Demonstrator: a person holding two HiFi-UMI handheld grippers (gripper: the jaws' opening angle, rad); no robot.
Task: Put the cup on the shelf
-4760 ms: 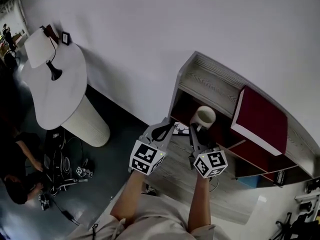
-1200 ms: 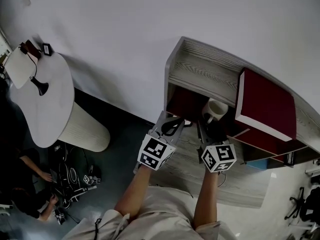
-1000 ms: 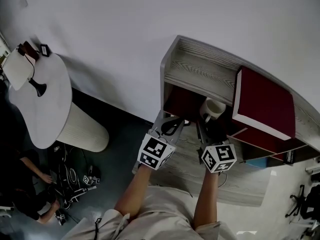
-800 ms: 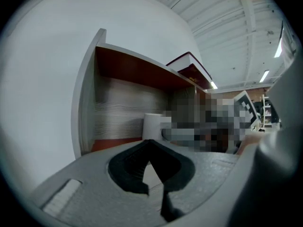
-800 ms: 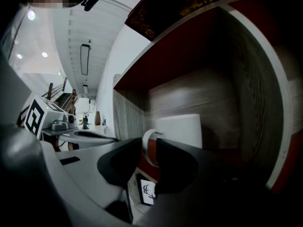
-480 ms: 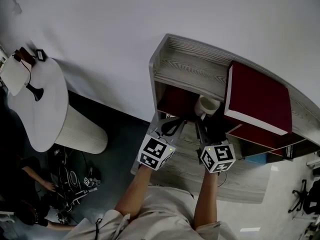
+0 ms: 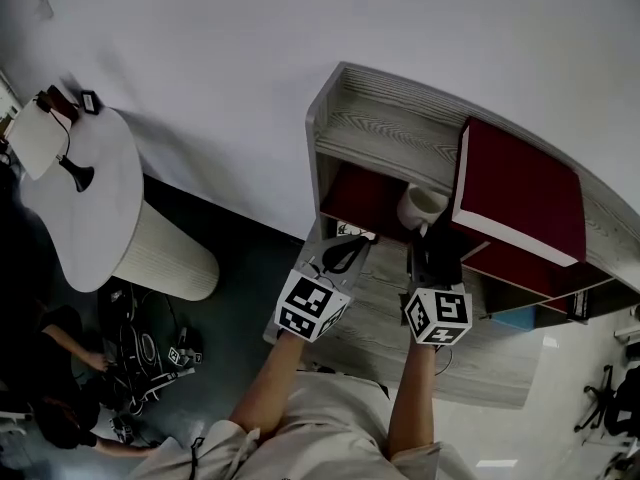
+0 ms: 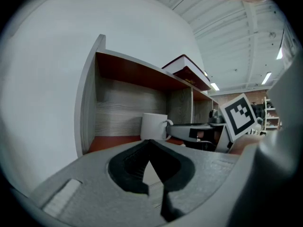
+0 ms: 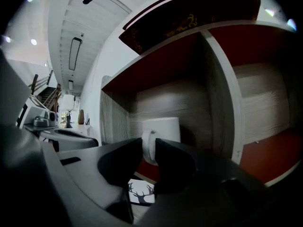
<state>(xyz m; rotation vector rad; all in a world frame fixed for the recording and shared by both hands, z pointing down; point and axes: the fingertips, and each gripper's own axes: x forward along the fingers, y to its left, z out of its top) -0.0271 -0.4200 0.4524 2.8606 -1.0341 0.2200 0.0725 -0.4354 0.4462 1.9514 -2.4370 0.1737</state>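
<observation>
The white cup stands upright on the red floor of the grey wooden shelf, inside its left compartment. My right gripper reaches in from the front and is shut on the cup's handle, which shows between the jaw tips in the right gripper view. The cup body rises just behind them. My left gripper hovers at the shelf's front left, shut and holding nothing. In the left gripper view the cup is straight ahead of the left gripper, with the right gripper's finger at its handle.
A dark red book lies on the shelf top at the right. A card with a deer print lies on the lower board under the cup's compartment. A round white table stands far left, with a person and cables on the floor below it.
My right gripper has carried the cup from in front of the shelf into the left compartment, where it now rests. The left gripper has stayed beside it, shut.
</observation>
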